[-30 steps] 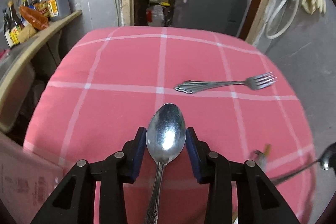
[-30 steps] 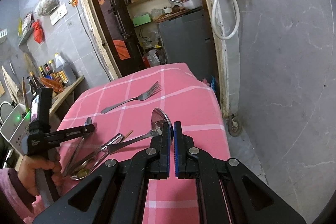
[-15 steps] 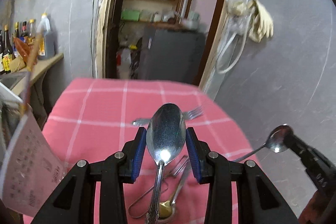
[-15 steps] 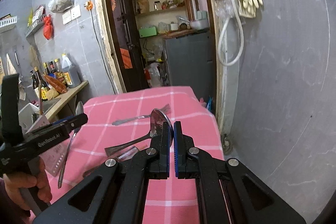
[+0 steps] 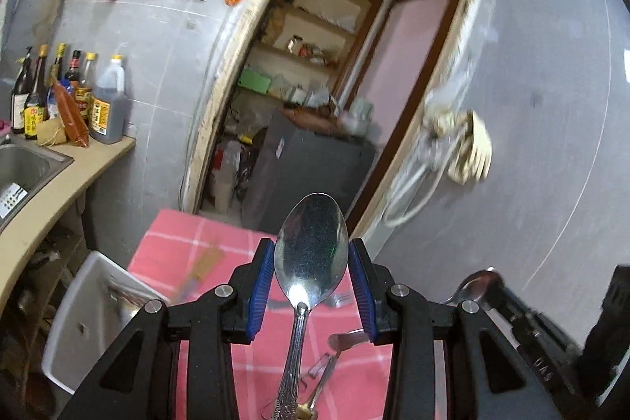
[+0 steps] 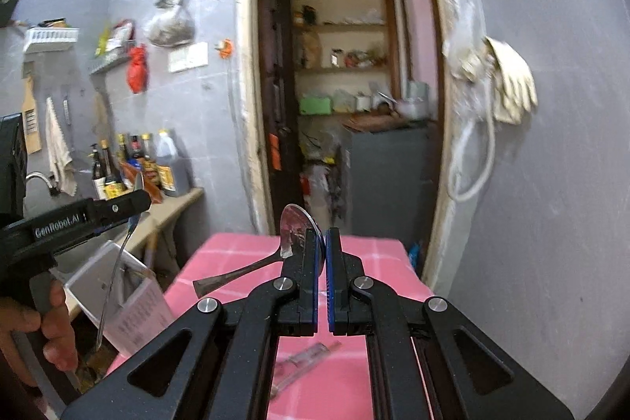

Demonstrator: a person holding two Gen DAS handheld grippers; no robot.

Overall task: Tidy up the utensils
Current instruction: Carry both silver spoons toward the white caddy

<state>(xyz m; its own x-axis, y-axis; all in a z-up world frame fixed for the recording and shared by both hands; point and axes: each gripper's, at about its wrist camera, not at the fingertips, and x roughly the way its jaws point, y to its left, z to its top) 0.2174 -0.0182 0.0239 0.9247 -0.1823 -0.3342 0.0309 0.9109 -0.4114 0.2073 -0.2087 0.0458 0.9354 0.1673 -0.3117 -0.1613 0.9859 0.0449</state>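
My left gripper (image 5: 311, 256) is shut on a steel spoon (image 5: 311, 239), its blue pads pressing the sides of the bowl while the handle runs back towards the camera. It is raised above the pink checked table (image 5: 177, 247). My right gripper (image 6: 323, 243) is shut on the bowl rim of a second spoon (image 6: 293, 227), whose handle sticks out to the left. In the right wrist view the left gripper (image 6: 138, 203) is at the left, its spoon (image 6: 114, 274) hanging down. A fork (image 5: 338, 299) and several more utensils (image 5: 327, 372) lie on the cloth.
A white bin (image 5: 78, 321) stands off the table's left edge. Beyond it runs a counter (image 5: 78, 180) with a sink (image 5: 23, 164) and bottles (image 5: 106, 105). Behind the table is a doorway with a grey cabinet (image 5: 311, 160). Gloves (image 6: 508, 85) hang on the right wall.
Both grippers have risen with their spoons, and the views have tipped up from the tabletop to the wall and doorway. The white bin has come into view at the left.
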